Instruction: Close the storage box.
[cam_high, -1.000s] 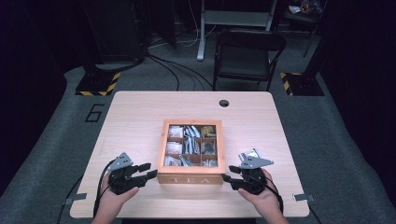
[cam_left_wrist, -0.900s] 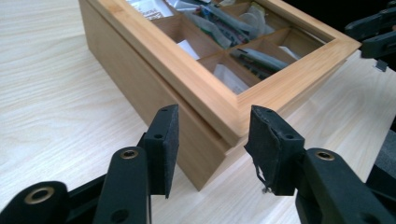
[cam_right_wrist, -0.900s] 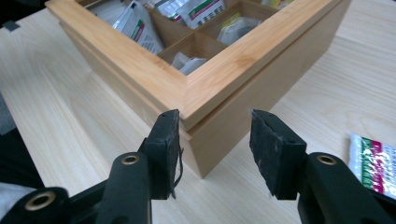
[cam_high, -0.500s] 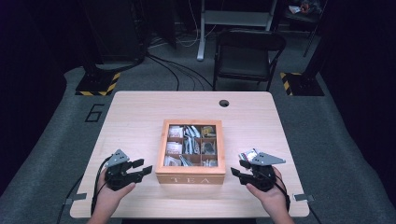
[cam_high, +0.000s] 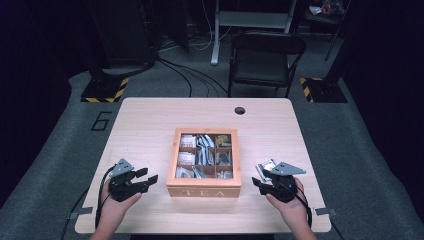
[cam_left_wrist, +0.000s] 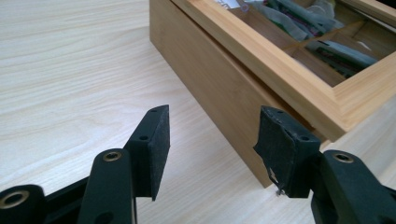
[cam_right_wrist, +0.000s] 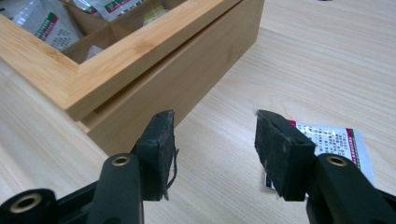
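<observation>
Item: left gripper (cam_high: 148, 178) and right gripper (cam_high: 257, 182), nearest the person, flanked the tea box (cam_high: 204, 189); both sets of jaws had just been opening and stood apart with nothing between them. A tea packet (cam_right_wrist: 334, 140) lay on the table (cam_high: 150, 120) just beside the right gripper, outside the box. Judged: packet not yet stowed. Box compartments held assorted tea sachets (cam_high: 202, 150).

Overall light: table (cam_high: 150, 125) brightly lit from above; surrounding room dark.
Shadows: soft, short, beneath the wooden box (cam_left_wrist: 224, 88).
Glare: white hot spot on packets inside the box, high view.
Focus: gripper views sharp on jaw pads; far tabletop softens.
High view: slightly soft, low detail.
</observation>
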